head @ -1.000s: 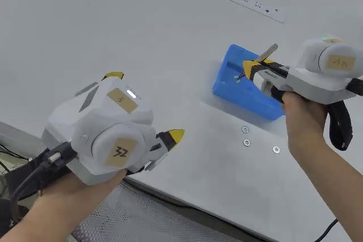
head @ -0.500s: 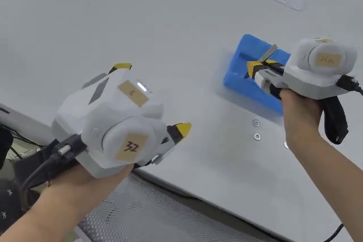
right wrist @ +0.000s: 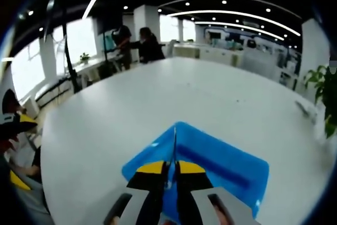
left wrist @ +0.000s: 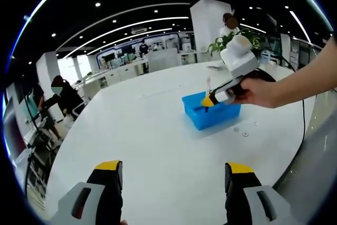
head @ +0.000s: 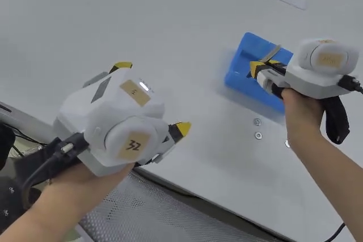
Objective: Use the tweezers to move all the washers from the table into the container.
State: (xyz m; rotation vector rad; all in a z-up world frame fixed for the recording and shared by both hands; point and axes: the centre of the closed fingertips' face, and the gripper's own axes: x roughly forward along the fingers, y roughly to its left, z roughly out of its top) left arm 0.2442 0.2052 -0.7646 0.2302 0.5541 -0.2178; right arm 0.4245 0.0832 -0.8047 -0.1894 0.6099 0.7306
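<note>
My right gripper (head: 253, 71) pinches the tweezers (head: 271, 53), whose tips are over the blue container (head: 241, 77) at far right. Washers (head: 258, 122) lie on the table (head: 113, 26) just beside its near side. My left gripper (left wrist: 174, 167) hangs spread, empty.

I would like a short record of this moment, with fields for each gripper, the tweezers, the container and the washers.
left gripper: open, fingers wide apart, holding nothing, apart from the container
right gripper: shut on the tweezers, above the container
tweezers: tip points down into the container; I cannot tell if it holds a washer
container: blue, open top, on the white table
washers: at least two on the table beside the container
</note>
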